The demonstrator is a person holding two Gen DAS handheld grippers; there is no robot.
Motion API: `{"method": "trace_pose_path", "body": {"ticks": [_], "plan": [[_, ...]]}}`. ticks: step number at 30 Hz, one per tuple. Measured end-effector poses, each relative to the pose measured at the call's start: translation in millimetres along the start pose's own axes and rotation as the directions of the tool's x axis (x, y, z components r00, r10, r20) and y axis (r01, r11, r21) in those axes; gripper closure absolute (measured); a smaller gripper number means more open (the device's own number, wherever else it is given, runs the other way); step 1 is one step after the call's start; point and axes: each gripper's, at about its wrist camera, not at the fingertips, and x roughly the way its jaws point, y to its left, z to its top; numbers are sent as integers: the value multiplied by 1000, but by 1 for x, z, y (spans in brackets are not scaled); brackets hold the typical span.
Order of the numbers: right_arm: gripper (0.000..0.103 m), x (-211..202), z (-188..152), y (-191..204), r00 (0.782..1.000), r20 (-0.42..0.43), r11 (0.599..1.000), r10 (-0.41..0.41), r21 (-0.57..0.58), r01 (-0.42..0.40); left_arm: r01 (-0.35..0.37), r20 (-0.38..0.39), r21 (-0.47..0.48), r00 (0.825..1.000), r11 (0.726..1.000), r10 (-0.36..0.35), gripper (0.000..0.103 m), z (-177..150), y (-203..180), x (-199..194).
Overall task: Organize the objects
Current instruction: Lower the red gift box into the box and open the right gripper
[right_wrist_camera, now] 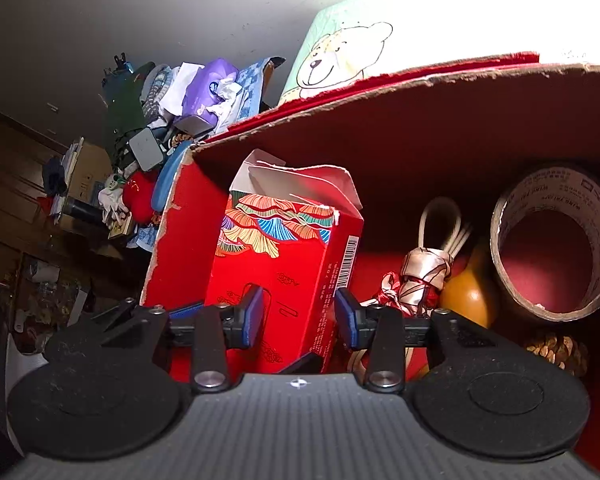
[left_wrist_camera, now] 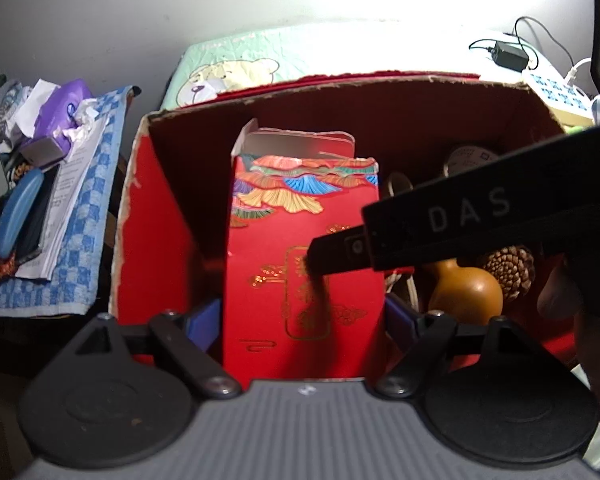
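Note:
A red carton with gold and coloured fan patterns (left_wrist_camera: 304, 256) stands upright with its top flaps open inside a big red cardboard box (left_wrist_camera: 152, 224). My left gripper (left_wrist_camera: 304, 316) is shut on the carton, one blue pad against each side. The right gripper's black body (left_wrist_camera: 440, 232) crosses in front of the carton in the left wrist view. In the right wrist view the carton (right_wrist_camera: 276, 264) stands between the fingers of my right gripper (right_wrist_camera: 300, 316), which is open, its pads apart from the carton.
Inside the box (right_wrist_camera: 420, 132) lie a tape roll (right_wrist_camera: 556, 248), an orange gourd (right_wrist_camera: 468, 296), a pine cone (right_wrist_camera: 556, 350) and a ribbon-tied white cord (right_wrist_camera: 424, 280). Left of the box, a cluttered blue checked cloth (left_wrist_camera: 80, 248) holds papers and tissues. A bear-print cushion (left_wrist_camera: 228, 76) stands behind.

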Motion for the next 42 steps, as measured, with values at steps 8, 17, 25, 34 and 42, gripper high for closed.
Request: {"method": "trace_pose_path", "body": {"ticks": [8, 17, 25, 34, 42], "plan": [[60, 5, 1, -3, 1000, -16, 1000, -16, 10, 17, 4, -31, -16, 1000, 1000, -4, 20, -3, -3, 8], [60, 6, 3, -9, 1000, -26, 999, -8, 45, 9, -8, -34, -11, 999, 1000, 8, 18, -2, -4, 6], [60, 4, 7, -15, 999, -27, 995, 21, 93, -18, 8, -33, -8, 999, 1000, -8, 11, -2, -5, 4], [61, 2, 7, -20, 1000, 1, 992, 26, 126, -26, -17, -7, -13, 1000, 1000, 17, 11, -1, -1, -1], [61, 1, 8, -22, 999, 26, 989, 18, 145, -22, -16, -4, -20, 1000, 1000, 16, 15, 10, -1, 4]]}}
